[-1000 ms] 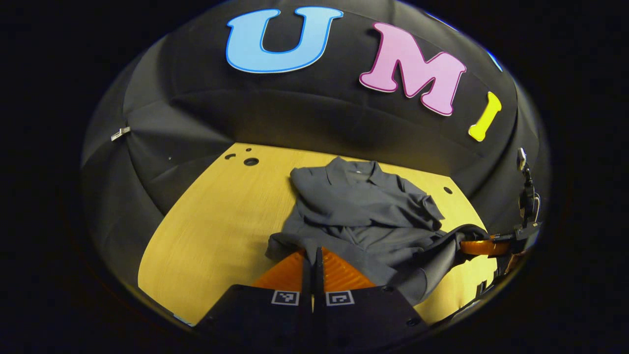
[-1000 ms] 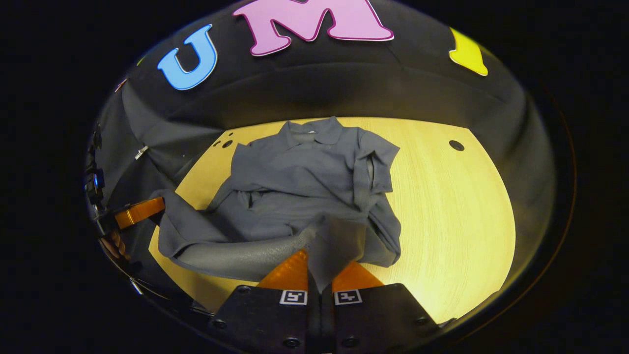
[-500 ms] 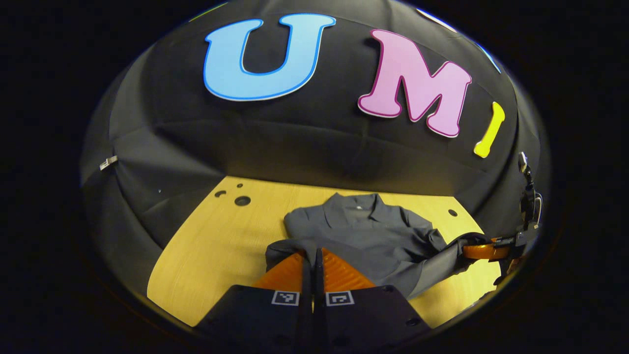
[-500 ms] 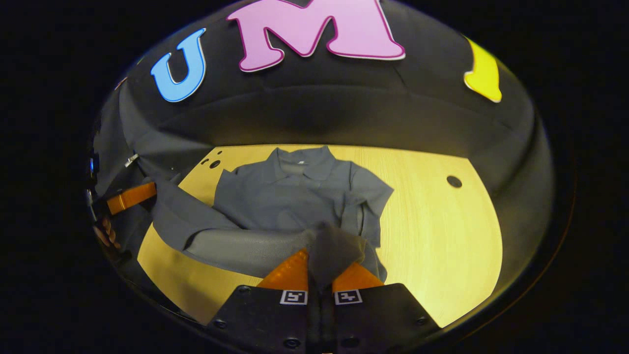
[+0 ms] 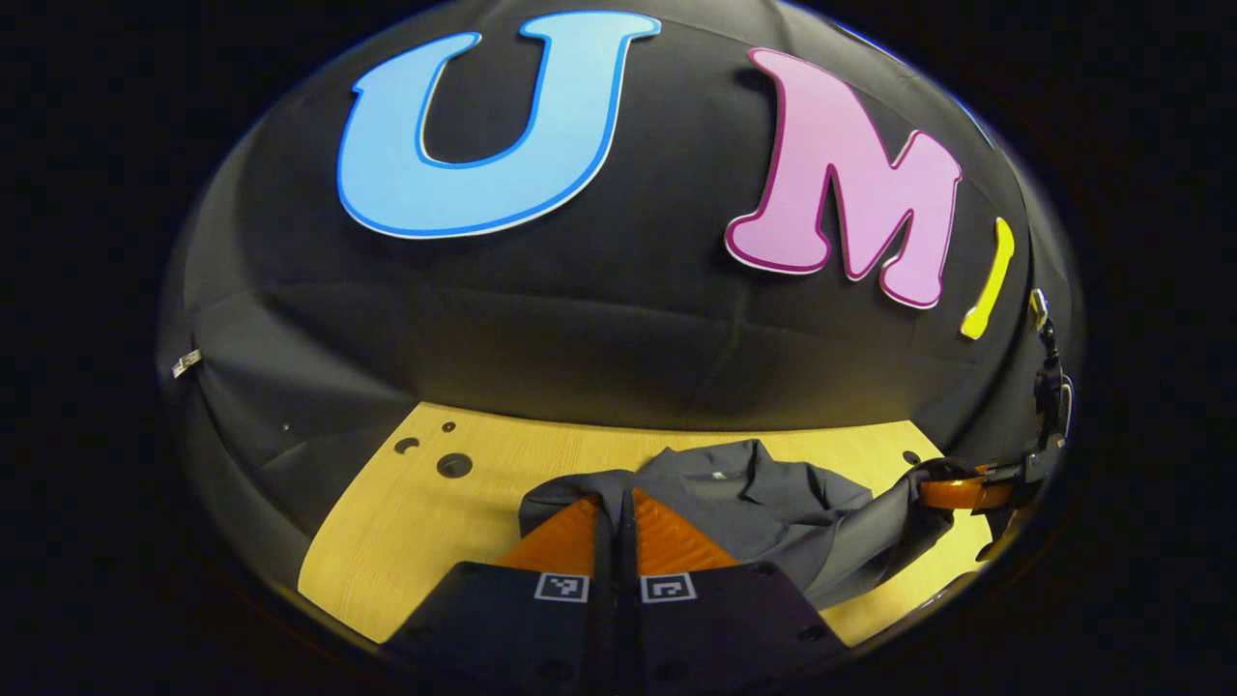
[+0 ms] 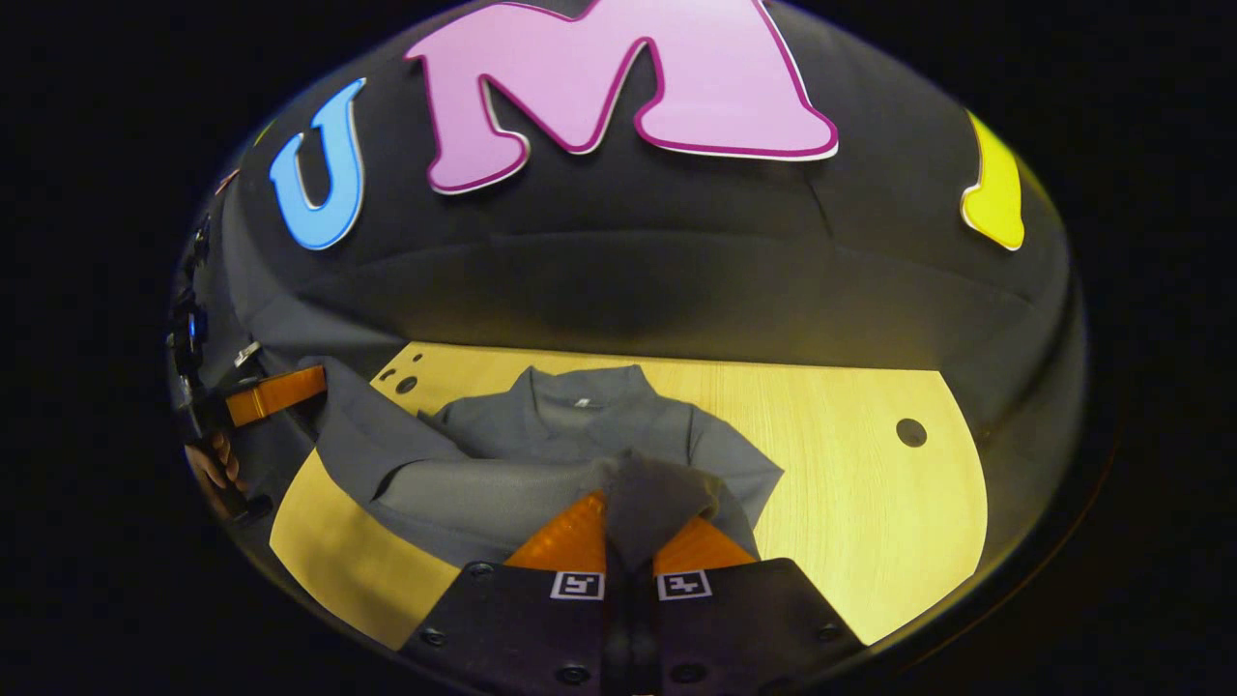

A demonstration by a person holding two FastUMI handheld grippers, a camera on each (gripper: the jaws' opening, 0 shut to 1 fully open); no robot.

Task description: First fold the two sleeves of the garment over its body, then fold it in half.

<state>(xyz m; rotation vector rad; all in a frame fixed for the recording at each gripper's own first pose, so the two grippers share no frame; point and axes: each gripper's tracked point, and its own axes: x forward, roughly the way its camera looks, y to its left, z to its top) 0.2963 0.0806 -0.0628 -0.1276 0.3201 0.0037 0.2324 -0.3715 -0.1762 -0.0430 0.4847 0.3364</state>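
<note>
A dark grey collared shirt (image 5: 763, 493) (image 6: 580, 430) lies on the yellow wooden table (image 5: 435, 512) (image 6: 850, 483), collar toward the wall, sleeves folded in over the body. My left gripper (image 5: 617, 503) is shut on one corner of the bottom hem. My right gripper (image 6: 626, 503) is shut on the other hem corner, which bunches over its fingers. The hem hangs stretched between them above the shirt's body. In the left gripper view the right gripper (image 5: 952, 493) is at the far right; in the right gripper view the left gripper (image 6: 275, 391) is at the far left, with a hand (image 6: 208, 464) below it.
The black cloth wall (image 5: 580, 319) rises just behind the table's far edge. Small round holes (image 5: 452, 465) (image 6: 909, 431) mark the tabletop near its back corners. Bare wood lies to the right of the shirt in the right gripper view.
Both grippers have carried the hem up and forward toward the collar. The shirt's body now looks shorter and the wall nearer in both views.
</note>
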